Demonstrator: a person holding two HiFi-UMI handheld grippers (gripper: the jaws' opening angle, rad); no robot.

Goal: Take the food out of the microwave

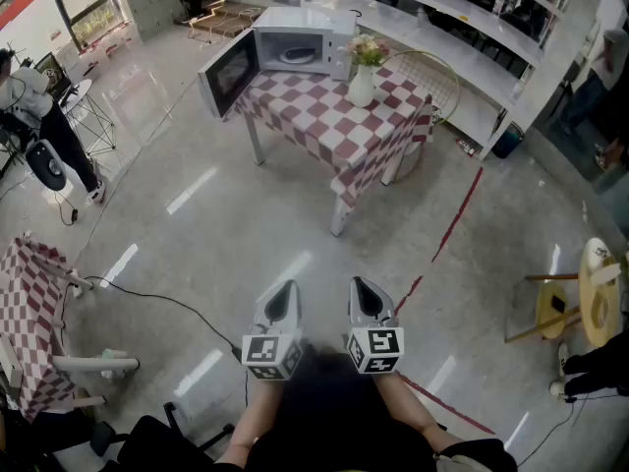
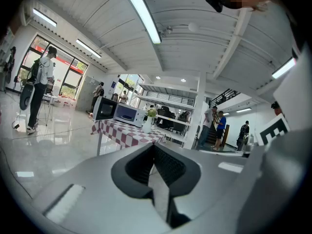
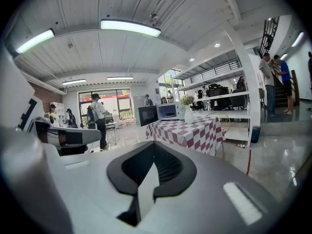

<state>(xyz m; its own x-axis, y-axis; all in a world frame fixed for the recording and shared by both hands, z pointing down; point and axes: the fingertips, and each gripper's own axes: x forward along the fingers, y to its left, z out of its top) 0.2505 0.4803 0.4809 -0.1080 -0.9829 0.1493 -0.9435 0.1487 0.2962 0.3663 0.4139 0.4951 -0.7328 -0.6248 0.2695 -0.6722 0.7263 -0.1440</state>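
Pale dish (image 1: 298, 55) sits far ahead of my grippers, inside the open white microwave (image 1: 295, 20).
My left gripper (image 1: 284, 291) and right gripper (image 1: 363, 288) are closed on nothing, their smooth grey shells side by side; the boxy microwave stands on a red-and-white checked tablecloth (image 1: 339, 131).

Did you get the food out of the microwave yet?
Not yet. Done: the microwave on the checked table has its door open, and a pale dish shows inside. In hand: nothing; the left gripper and right gripper are both shut and empty, far across the floor from the table. Left: get close, reach in, lift the dish out.
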